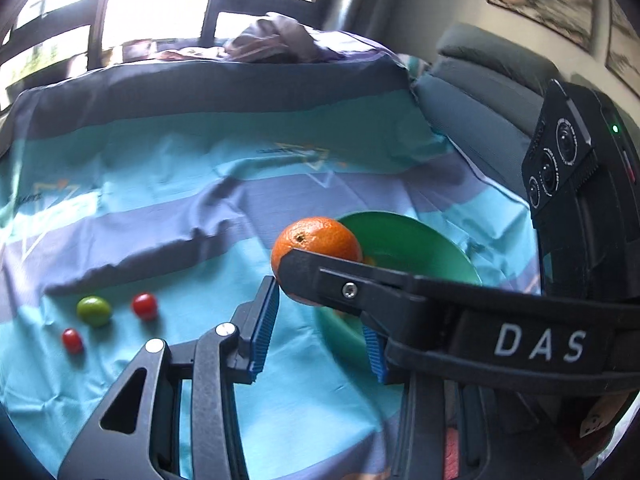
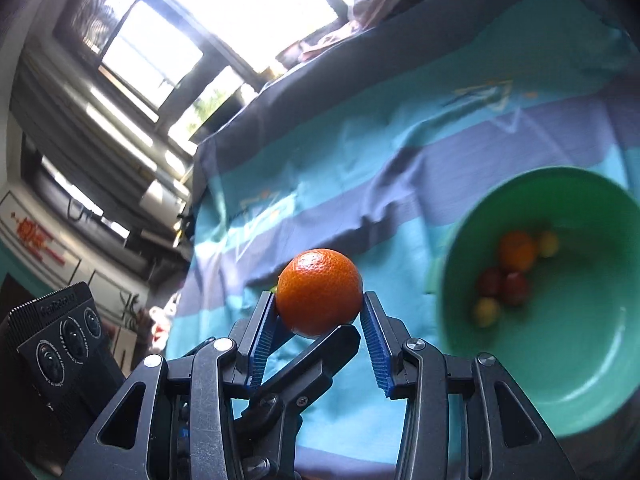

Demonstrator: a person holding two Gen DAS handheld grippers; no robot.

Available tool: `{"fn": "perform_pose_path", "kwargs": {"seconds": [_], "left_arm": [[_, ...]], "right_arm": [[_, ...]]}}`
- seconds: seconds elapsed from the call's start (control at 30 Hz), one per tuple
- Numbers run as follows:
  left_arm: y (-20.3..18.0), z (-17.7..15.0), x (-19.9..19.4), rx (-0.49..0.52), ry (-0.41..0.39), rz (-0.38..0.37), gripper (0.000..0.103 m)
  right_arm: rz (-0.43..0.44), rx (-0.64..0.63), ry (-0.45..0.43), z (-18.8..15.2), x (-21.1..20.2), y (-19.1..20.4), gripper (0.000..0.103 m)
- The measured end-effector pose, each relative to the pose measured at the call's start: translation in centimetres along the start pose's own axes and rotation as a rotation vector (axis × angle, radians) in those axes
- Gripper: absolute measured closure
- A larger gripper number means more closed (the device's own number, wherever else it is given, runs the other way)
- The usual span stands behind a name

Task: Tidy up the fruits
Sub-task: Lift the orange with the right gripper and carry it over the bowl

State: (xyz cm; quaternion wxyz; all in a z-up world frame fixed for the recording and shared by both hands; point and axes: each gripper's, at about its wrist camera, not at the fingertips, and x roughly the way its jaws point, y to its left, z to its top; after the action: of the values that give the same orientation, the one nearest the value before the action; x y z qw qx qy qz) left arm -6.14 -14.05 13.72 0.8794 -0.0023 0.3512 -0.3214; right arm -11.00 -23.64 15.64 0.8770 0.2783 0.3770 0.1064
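Orange (image 2: 319, 292) fruit sat squeezed between the blue ribbed pads (image 2: 264, 336) of your right tool (image 2: 320, 316), in the lower middle of the right wrist view. You held it up above the striped blue cloth (image 2: 360, 152). A black finger of the other tool reached in under the fruit from below.

To the right of it in that view stood the green bowl (image 2: 592, 400). Inside lay a small orange fruit (image 2: 517, 251), two dark red ones (image 2: 504, 286) and two yellow ones (image 2: 486, 312), all close together and a bit blurry.

In the left wrist view the same orange showed in the middle of the frame, in front of the bowl's near rim. Your left tool (image 1: 320, 336) had its pads spread wide with nothing between them. The right tool's black arm with the letters DAS (image 1: 540, 346) crossed in front of it.

At the lower left of that view, three small fruits lay on the cloth, near one another: one green (image 1: 94, 311) and two red (image 1: 144, 306), well apart from the bowl.
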Motion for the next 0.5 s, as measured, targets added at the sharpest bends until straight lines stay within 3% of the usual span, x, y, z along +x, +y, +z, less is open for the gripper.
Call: {"fn": "perform_pose_path", "kwargs": {"seconds": [0.2,0.5], "left_arm": [[-3.0,0.6,4.2,0.052,0.061,-0.058,0.063],[-5.1,0.3,8.4,0.075,0.141,-0.13,0.065]], "right_arm": [[-0.067,0.083,-0.043,0.6,-1.2,-4.8,0.057],[-0.189,0.141,-0.027,0.7,-1.4,-9.2,0.057]]}}
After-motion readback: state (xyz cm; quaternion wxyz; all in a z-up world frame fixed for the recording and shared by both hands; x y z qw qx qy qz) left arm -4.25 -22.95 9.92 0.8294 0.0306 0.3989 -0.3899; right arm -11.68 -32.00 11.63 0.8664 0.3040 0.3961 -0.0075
